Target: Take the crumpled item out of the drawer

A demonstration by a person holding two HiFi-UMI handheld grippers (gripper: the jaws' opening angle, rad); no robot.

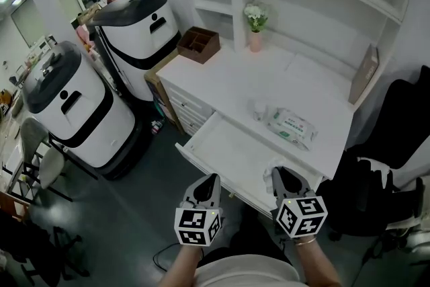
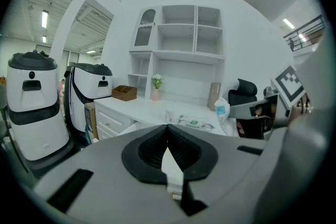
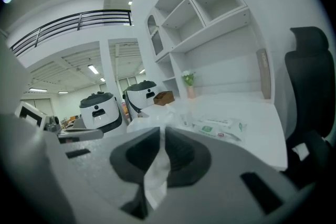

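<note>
The white desk's drawer [image 1: 225, 148] stands pulled out toward me. My right gripper [image 1: 277, 173] hangs over the drawer's right front corner, shut on a crumpled white item [image 1: 271, 176]. In the right gripper view that item [image 3: 156, 165] is pinched between the dark pads and bunches out past the tips. The left gripper view shows the same crumpled item [image 2: 222, 108], with a blue patch, at the right gripper's tips [image 2: 237, 110]. My left gripper [image 1: 212, 178] is at the drawer's front edge, and its jaws [image 2: 168, 127] meet at the tips with nothing between them.
On the desktop [image 1: 228, 77] lie a pack of wet wipes [image 1: 290, 126] and a small clear cup [image 1: 259, 109]. At the back stand a flower vase [image 1: 255, 25] and a brown organiser [image 1: 199, 44]. Two white and black machines [image 1: 74, 104] stand left; a black chair [image 1: 396, 158] is right.
</note>
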